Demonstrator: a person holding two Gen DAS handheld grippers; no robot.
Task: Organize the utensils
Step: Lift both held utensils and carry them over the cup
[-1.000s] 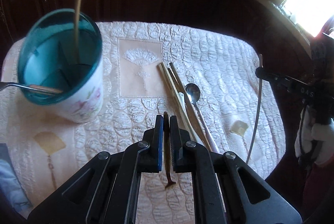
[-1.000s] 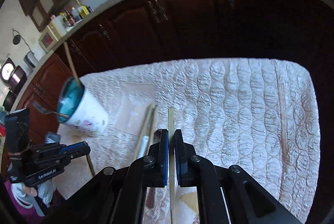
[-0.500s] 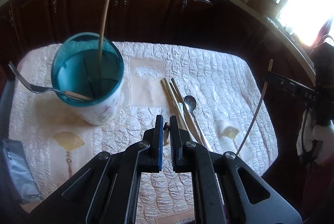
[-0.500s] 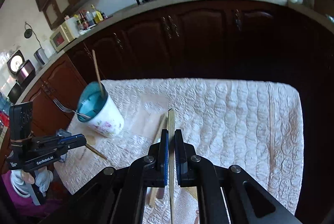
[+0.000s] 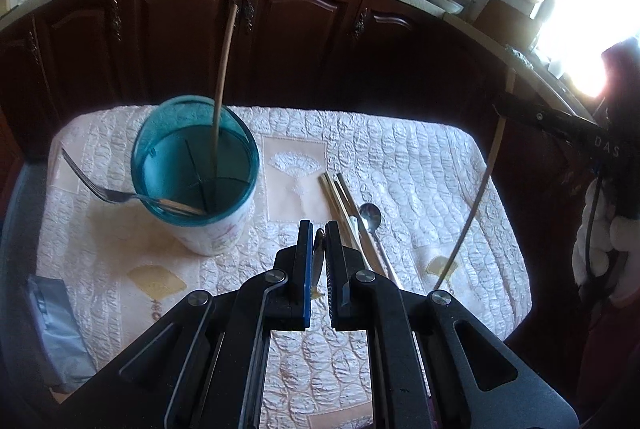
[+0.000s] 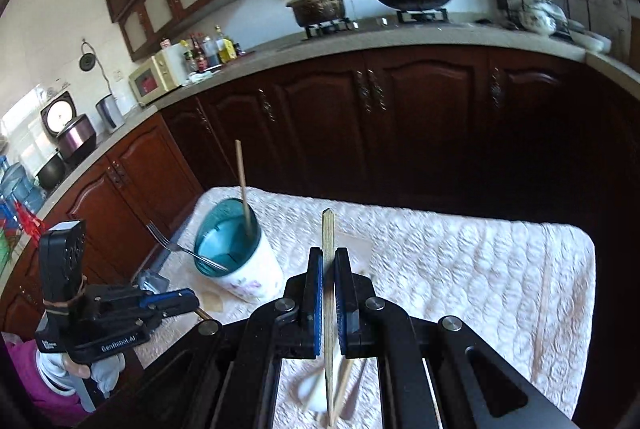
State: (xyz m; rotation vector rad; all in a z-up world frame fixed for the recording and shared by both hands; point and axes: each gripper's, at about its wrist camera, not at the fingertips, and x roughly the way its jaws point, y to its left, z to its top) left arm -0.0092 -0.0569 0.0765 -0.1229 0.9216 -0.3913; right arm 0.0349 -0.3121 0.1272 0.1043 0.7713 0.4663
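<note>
On the quilted table (image 5: 400,149) stands a teal cup (image 5: 196,165) (fork and stick inside). The right gripper (image 6: 329,261) pinches a chopstick (image 6: 329,229); the left gripper (image 5: 316,233) pinches a thin brown utensil (image 5: 319,249) above loose chopsticks (image 5: 340,197) and a spoon (image 5: 370,217).

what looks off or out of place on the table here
The fork lies slanted across the cup rim, tines sticking out sideways, unlike the chopstick standing inside. A spoon and loose chopsticks lie on the cloth. No spill or damage shows.

Daylit, window (image 5: 588,9) glare blown out at right (fisheye edges dark, warped).
</note>
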